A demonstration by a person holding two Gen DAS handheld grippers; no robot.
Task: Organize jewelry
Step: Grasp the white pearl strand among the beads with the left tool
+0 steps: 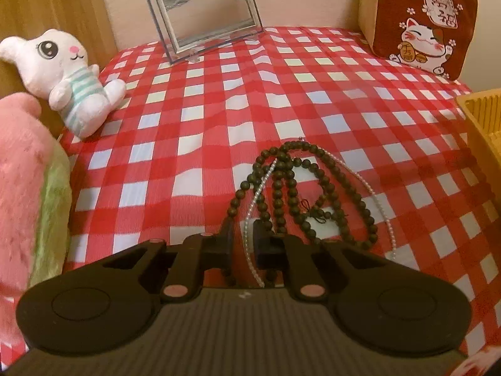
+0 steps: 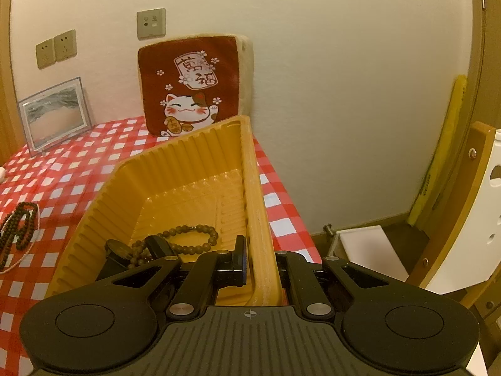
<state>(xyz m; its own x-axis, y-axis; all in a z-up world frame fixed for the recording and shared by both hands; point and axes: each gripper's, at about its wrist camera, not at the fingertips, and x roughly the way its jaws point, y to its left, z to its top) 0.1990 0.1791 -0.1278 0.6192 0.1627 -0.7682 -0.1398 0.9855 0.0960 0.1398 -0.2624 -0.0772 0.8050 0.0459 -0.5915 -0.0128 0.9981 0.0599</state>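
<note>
A long dark bead necklace [image 1: 294, 185] lies tangled with a thin pearl strand [image 1: 372, 188] on the red checked cloth [image 1: 194, 125]. My left gripper [image 1: 242, 225] is down at the tangle's near end. Its jaws stand a narrow gap apart; the pearl strand runs through the gap and dark beads lie against both fingers, unpinched. The same tangle [image 2: 18, 225] shows at the far left in the right wrist view. My right gripper [image 2: 261, 263] is shut on the right wall of the yellow ribbed tray [image 2: 175, 163], which holds a dark bead bracelet [image 2: 194, 238] and a black watch-like piece [image 2: 117, 250].
A white plush rabbit [image 1: 69, 78] and a pink plush [image 1: 22, 188] line the left side. A glass sand picture [image 1: 203, 12] and a lucky-cat cushion [image 1: 422, 25] lean on the back wall. The tray's corner [image 1: 479, 116] is at right. White furniture [image 2: 369, 250] stands beyond the table's right edge.
</note>
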